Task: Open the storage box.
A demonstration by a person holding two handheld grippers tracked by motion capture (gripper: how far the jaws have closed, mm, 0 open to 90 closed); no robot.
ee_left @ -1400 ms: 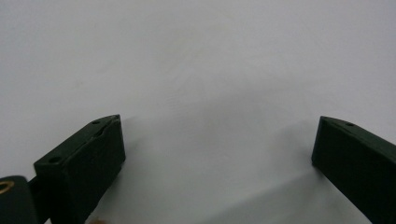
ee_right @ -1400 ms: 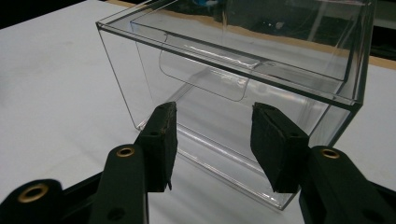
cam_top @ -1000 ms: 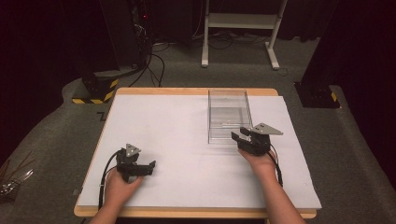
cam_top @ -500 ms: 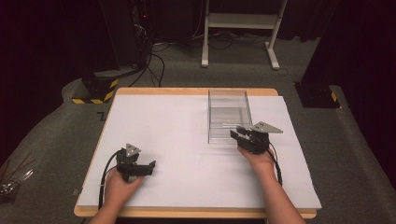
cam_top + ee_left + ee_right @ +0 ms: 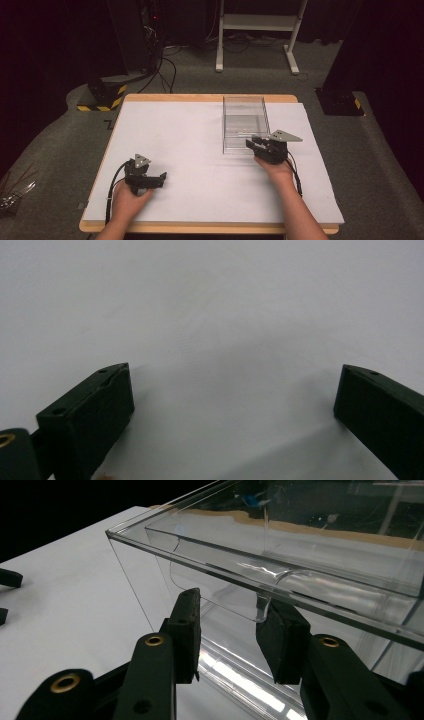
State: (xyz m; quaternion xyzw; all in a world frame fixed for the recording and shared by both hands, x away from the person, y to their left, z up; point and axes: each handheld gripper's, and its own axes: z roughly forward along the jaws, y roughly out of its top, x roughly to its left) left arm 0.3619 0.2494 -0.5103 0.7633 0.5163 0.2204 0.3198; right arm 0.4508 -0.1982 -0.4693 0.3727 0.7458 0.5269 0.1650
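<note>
- The clear acrylic box (image 5: 243, 122) stands on the white sheet (image 5: 190, 145) of the worktop (image 5: 200, 98), toward the far right part of it, upright, open at the top, nothing visible inside.
- The right claw (image 5: 256, 144) sits at the box's near wall — and here is the change: against the high view a second ago, its jaws have just been closing, drawing in from a wider spread to a middling gap.
- In the right gripper view the right claw (image 5: 230, 630) has the tab-like lip at the box's near wall between its jaws; the right-hand pad looks to be touching the tab, while the left-hand pad stands just clear of it. So the jaws are narrowed around the wall, not yet clamped on it, as far as I can tell.
- What that means: the grasp on the box looks like the step in hand — a little more closing should pinch the tab, and then the box could be pulled or lifted.
- The left claw (image 5: 148, 179) rests on the sheet well apart from the box, toward the near left; it has kept its place. The left gripper view shows its jaws spread wide with only bare sheet between them.
- The box itself has not shifted between the high views.
</note>
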